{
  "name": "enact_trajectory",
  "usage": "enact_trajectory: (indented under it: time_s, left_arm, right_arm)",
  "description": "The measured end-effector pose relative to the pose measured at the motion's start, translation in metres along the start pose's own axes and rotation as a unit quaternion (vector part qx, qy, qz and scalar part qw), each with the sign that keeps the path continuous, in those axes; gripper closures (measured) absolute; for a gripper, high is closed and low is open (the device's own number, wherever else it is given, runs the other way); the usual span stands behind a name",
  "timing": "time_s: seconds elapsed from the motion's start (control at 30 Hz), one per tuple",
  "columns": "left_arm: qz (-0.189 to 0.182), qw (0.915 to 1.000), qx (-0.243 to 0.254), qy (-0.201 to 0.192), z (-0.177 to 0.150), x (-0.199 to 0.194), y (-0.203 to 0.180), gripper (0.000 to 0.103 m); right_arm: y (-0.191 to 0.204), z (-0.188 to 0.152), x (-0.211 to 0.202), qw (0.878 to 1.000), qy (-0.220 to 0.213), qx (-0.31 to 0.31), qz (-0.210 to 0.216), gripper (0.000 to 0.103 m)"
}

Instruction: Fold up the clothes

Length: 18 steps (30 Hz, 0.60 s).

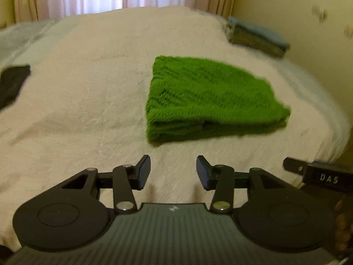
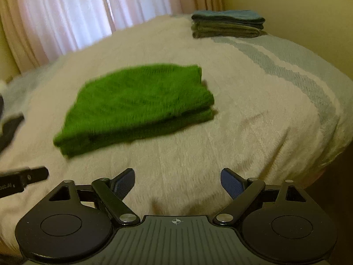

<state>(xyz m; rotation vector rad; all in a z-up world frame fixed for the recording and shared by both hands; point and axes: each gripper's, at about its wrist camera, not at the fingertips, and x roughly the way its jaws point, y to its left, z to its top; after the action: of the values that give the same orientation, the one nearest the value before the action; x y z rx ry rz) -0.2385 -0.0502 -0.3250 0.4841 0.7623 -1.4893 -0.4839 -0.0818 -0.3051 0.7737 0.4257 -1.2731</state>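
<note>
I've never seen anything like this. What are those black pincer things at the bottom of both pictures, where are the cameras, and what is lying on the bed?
There is no robot here. A person holds a hand tool in each hand, and each tool ends in a two-fingered claw. A wide-angle camera sits on each tool and looks forward along its fingers, so each picture shows its own claw at the bottom: the left claw in one, the right claw in the other. Both stand open and hold nothing.

They are over a bed with a pale blanket. On it lies a folded green knitted garment. In the far corner by the wall sits a small stack of folded clothes. A dark cloth shows at the left edge.
</note>
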Motion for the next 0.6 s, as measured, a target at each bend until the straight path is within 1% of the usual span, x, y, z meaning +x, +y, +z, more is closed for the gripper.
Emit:
enact_trajectory:
  time_s: [0.03, 0.07, 0.1, 0.13, 0.17, 0.2, 0.3, 0.33, 0.37, 0.4, 0.47, 0.5, 0.53, 0.57, 0.6]
  left_arm:
    - [-0.018, 0.9996, -0.022, -0.005, 0.003, 0.001, 0.007, 0.066]
    - [-0.039, 0.9979, -0.051, -0.008, 0.005, 0.003, 0.015, 0.066]
    - [-0.063, 0.9943, -0.085, -0.01, 0.008, 0.007, 0.024, 0.067]
    - [-0.086, 0.9893, -0.118, -0.012, 0.011, 0.01, 0.033, 0.069]
    - [-0.098, 0.9857, -0.136, -0.015, 0.014, 0.013, 0.038, 0.069]
    - [-0.111, 0.9816, -0.154, -0.019, 0.017, 0.016, 0.043, 0.068]
    - [-0.139, 0.9707, -0.195, -0.02, 0.024, 0.027, 0.052, 0.064]
    - [-0.146, 0.9673, -0.206, -0.019, 0.026, 0.031, 0.055, 0.064]
    - [-0.15, 0.9643, -0.218, -0.014, 0.027, 0.036, 0.057, 0.064]
    - [-0.154, 0.9612, -0.229, -0.01, 0.027, 0.041, 0.059, 0.064]
    - [-0.158, 0.9571, -0.243, -0.003, 0.028, 0.051, 0.062, 0.064]
    - [-0.157, 0.9557, -0.249, 0.0, 0.029, 0.056, 0.063, 0.064]
    - [-0.156, 0.955, -0.252, 0.002, 0.029, 0.06, 0.064, 0.064]
    - [-0.155, 0.9542, -0.256, 0.004, 0.029, 0.064, 0.065, 0.064]
    - [-0.153, 0.9534, -0.26, 0.006, 0.03, 0.069, 0.065, 0.064]
  right_arm:
    - [-0.008, 0.004, -0.001, 0.999, -0.014, 0.029, 0.025, 0.019]
    - [-0.019, 0.007, 0.002, 0.996, -0.022, 0.07, 0.055, 0.035]
    - [-0.031, 0.011, 0.005, 0.989, -0.027, 0.115, 0.087, 0.043]
    - [-0.044, 0.013, 0.012, 0.979, -0.028, 0.166, 0.117, 0.049]
    - [-0.058, 0.014, 0.02, 0.964, -0.027, 0.219, 0.147, 0.049]
    - [-0.066, 0.015, 0.027, 0.953, -0.027, 0.252, 0.163, 0.049]
    - [-0.084, 0.018, 0.047, 0.924, -0.03, 0.327, 0.194, 0.05]
    - [-0.09, 0.019, 0.053, 0.913, -0.031, 0.351, 0.204, 0.054]
    - [-0.093, 0.02, 0.059, 0.906, -0.031, 0.365, 0.21, 0.06]
    - [-0.095, 0.022, 0.065, 0.901, -0.031, 0.375, 0.214, 0.06]
    - [-0.099, 0.025, 0.076, 0.895, -0.023, 0.393, 0.209, 0.061]
    - [-0.101, 0.026, 0.081, 0.892, -0.02, 0.4, 0.208, 0.061]
    - [-0.102, 0.025, 0.085, 0.89, -0.017, 0.406, 0.207, 0.063]
    - [-0.104, 0.025, 0.089, 0.887, -0.015, 0.413, 0.207, 0.075]
    - [-0.105, 0.025, 0.09, 0.886, -0.014, 0.414, 0.209, 0.079]
